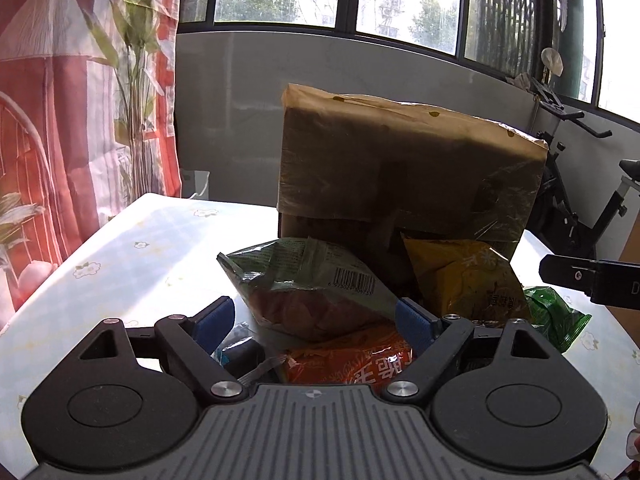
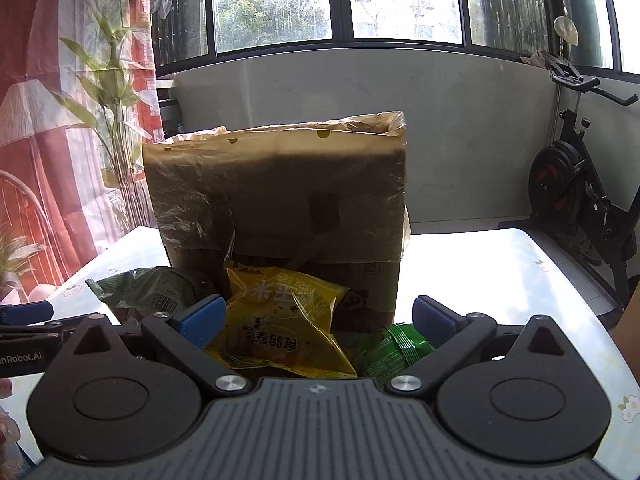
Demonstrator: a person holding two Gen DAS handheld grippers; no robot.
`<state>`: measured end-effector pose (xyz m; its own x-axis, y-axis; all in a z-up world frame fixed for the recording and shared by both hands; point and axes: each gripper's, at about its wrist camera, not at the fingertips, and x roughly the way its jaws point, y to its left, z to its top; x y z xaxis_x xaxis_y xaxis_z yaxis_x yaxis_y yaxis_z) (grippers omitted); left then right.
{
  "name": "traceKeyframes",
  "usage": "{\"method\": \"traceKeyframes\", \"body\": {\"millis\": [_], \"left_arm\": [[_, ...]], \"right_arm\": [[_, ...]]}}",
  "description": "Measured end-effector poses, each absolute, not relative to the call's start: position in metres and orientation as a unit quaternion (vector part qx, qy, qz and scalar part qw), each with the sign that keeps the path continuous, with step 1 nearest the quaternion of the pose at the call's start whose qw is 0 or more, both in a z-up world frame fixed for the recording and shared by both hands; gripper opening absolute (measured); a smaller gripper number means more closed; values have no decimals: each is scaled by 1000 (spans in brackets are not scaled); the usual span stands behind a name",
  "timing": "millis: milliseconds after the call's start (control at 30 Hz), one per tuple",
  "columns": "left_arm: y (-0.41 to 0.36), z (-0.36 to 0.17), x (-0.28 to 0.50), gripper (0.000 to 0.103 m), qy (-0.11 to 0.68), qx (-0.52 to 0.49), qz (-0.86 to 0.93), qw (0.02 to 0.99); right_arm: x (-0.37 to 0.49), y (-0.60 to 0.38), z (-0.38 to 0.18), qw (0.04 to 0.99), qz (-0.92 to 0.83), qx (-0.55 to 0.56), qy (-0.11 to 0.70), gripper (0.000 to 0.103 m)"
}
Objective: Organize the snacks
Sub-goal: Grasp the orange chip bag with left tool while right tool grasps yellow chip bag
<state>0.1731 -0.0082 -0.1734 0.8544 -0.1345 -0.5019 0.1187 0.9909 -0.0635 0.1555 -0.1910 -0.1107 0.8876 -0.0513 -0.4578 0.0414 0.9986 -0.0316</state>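
The pile of snacks lies on the worktop straight ahead of both tongs, heaped against the near face of the lined cardboard box that stands behind it. The left tongs have their blue pads on either side of the green snack bag; the right pad looks to be at the bag's edge, the left pad stands clear of it, so the jaws are apart and not yet pressing. That bag lies tilted, its long axis running from far left down to near right, crosswise to the jaws, with its barcode side up and a brownish clear window below. Under it, nearest the left tongs, lies an orange-red packet with printed characters. The right tongs are likewise apart, and between their pads sit the yellow snack bag, crumpled and leaning toward the box, and a small bright green packet just right of it; neither pad presses on either. So the left hand is nearer the green bag and the right hand nearer the yellow one. My judgement is that each hand is about to take the bag in front of it and lift it over the box's open, plastic-lined top, which stands higher than the snacks. The crinkly bags will likely give when squeezed.
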Motion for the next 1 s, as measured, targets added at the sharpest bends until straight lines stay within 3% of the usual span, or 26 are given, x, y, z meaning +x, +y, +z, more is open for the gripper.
{"method": "traceKeyframes", "body": {"millis": [200,433,700,833,933,967,1000], "left_arm": [[-16,-203,191,89,319,-54,-79,943],[-13,-223,193,96,326,-59,-100,938],[-13,-229,194,96,356,-68,-111,925],[-14,-232,192,91,372,-71,-122,918],[-14,-229,190,80,361,-57,-128,922],[-15,-227,188,70,355,-47,-130,925],[-15,-225,186,66,351,-39,-133,926]], "right_arm": [[162,-199,-118,971,-22,-2,239,100],[174,-197,-125,968,1,1,250,97],[214,-194,-128,963,14,31,268,97],[237,-186,-135,956,17,36,291,97],[247,-184,-142,949,8,36,314,95],[248,-184,-144,946,8,40,320,93],[247,-186,-145,945,12,50,323,92]]}}
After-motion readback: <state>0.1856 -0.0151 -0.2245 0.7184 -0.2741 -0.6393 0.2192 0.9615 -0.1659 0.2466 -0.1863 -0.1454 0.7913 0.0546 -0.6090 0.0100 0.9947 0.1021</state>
